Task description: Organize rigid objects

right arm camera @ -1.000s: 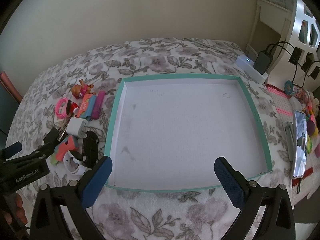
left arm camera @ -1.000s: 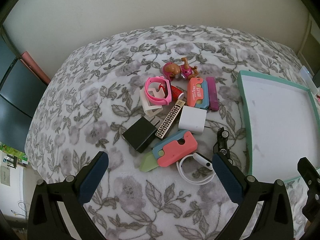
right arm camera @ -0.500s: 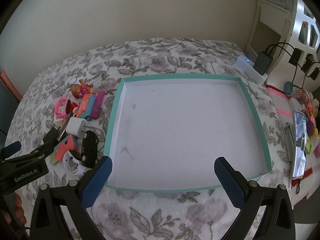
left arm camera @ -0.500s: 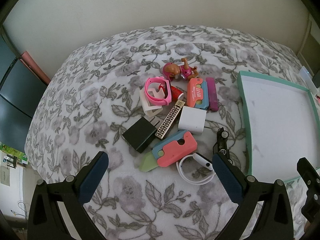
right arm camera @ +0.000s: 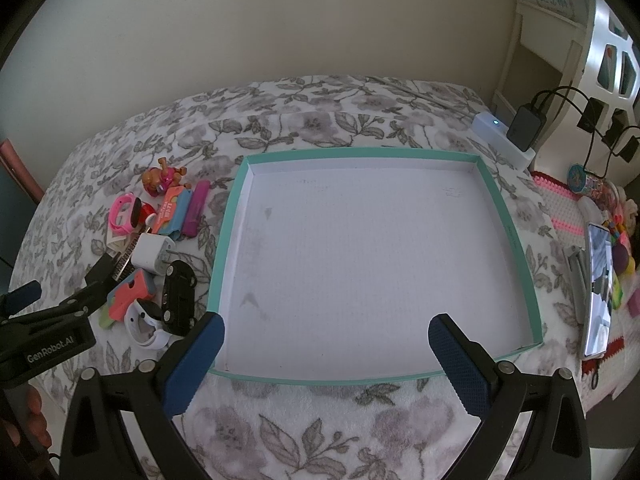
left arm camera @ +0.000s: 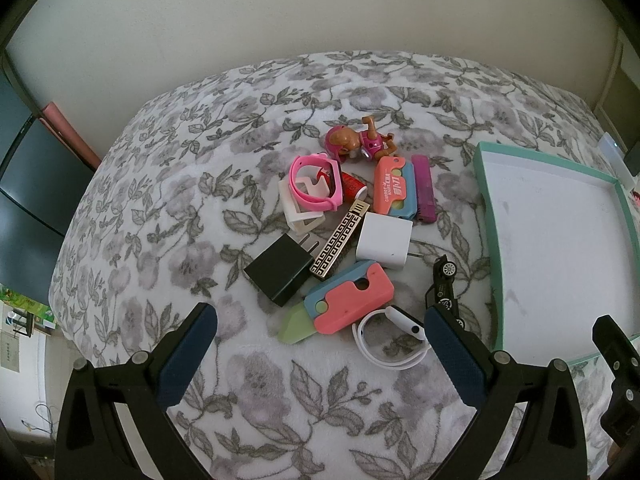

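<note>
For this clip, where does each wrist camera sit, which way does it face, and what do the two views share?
Left wrist: on the left gripper, above the bedspread, facing the pile around the white charger; its own open fingers show, the right gripper's tip at the right edge.
Right wrist: on the right gripper, facing the teal-rimmed tray; its open fingers show, the left gripper at the left.
Shared: the tray, the pile, the black toy car.

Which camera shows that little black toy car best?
The right wrist view: the little black toy car shows whole, beside the teal-rimmed tray. In the left wrist view, the car is partly hidden behind a claw finger.
</note>
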